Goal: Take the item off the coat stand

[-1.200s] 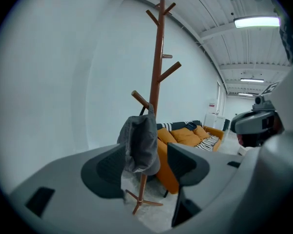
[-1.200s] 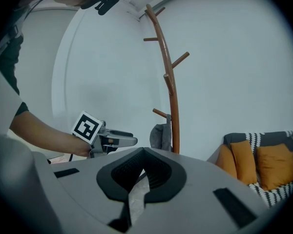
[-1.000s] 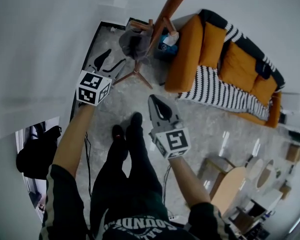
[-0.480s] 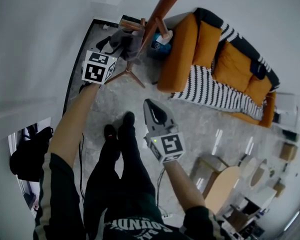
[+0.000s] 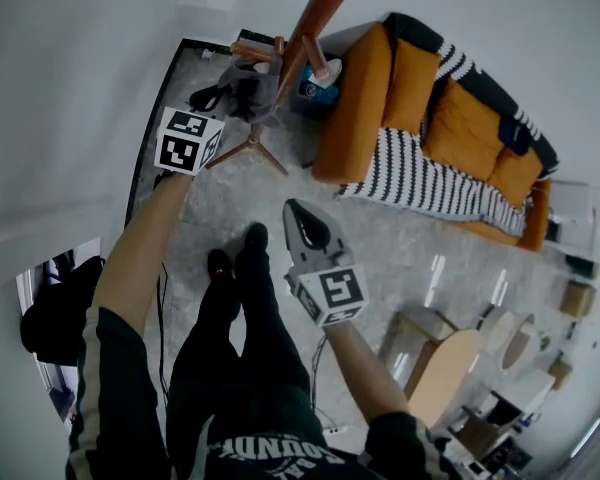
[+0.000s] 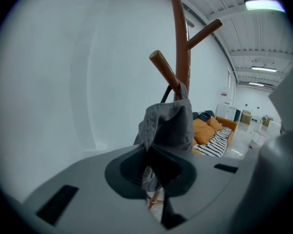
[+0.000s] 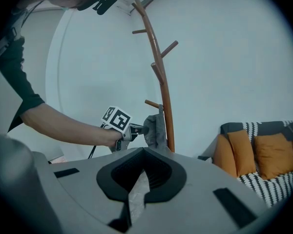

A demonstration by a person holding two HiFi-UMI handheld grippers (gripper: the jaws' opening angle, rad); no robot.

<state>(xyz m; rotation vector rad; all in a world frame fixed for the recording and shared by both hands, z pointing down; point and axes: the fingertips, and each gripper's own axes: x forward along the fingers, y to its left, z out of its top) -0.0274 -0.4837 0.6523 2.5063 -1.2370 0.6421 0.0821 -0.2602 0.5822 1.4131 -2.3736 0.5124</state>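
A brown wooden coat stand [image 5: 305, 28] rises by the white wall, with a grey cloth item [image 5: 248, 86] hanging from a lower peg. My left gripper [image 5: 225, 94] reaches up to it. In the left gripper view its jaws are closing and pinch the lower edge of the grey cloth item [image 6: 171, 126] in front of the stand [image 6: 179, 43]. The right gripper view shows the left gripper [image 7: 141, 129] against the cloth item [image 7: 155, 128]. My right gripper [image 5: 292, 208] hangs lower, away from the stand, shut and holding nothing.
An orange sofa [image 5: 420, 108] with a black-and-white striped blanket [image 5: 420, 183] stands just right of the stand's legs. A blue object [image 5: 310, 86] lies between them. A black bag [image 5: 60, 318] sits at the left, wooden furniture [image 5: 460, 368] at the lower right.
My left gripper has moved up and in to the stand, and its open jaws have closed on the grey cloth item. The right gripper has barely shifted.
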